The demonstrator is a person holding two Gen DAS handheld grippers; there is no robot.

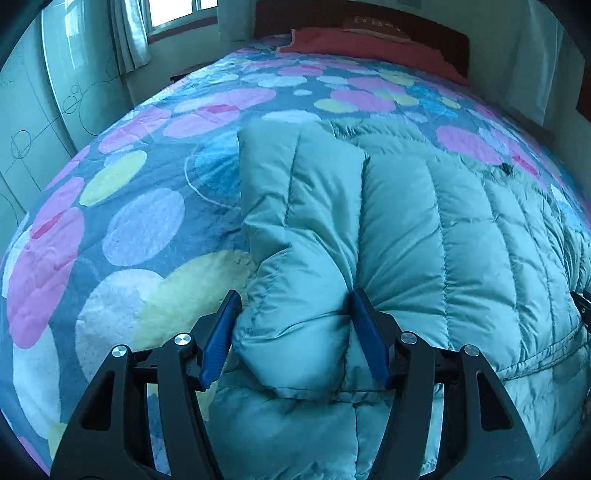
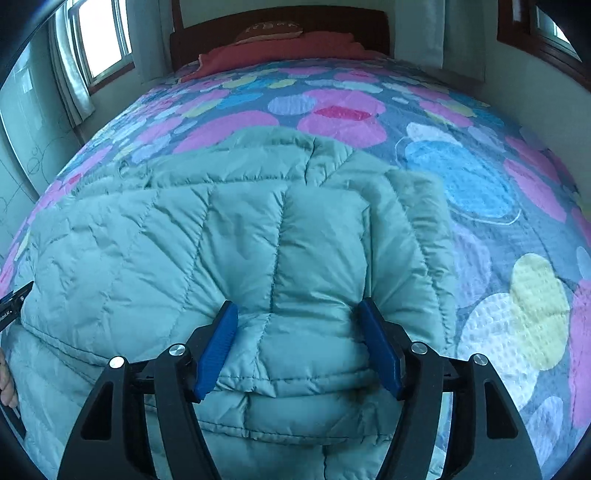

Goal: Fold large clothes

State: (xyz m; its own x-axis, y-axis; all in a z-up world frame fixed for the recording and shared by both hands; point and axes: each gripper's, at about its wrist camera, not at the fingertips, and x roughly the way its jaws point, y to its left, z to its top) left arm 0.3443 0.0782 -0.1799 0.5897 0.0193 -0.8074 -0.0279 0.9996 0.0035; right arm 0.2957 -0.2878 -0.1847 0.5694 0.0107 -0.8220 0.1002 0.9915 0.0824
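Both wrist views close over jacket point(image 1: 406, 229), bed point(image 2: 480, 184)

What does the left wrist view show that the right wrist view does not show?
Only the left wrist view shows the left gripper around a folded sleeve at the puffer jacket's left edge. Only the right wrist view shows the right gripper around the jacket's right folded edge, a hand at the frame's left border, and a second window. Both show the green puffer jacket on the spotted bedspread and the red pillow.

The jacket point(image 1: 424, 229) lies on the bed point(image 1: 140, 221), near its front edge. A pillow point(image 2: 280, 46) sits far behind it (by the headboard point(image 2: 280, 20)).
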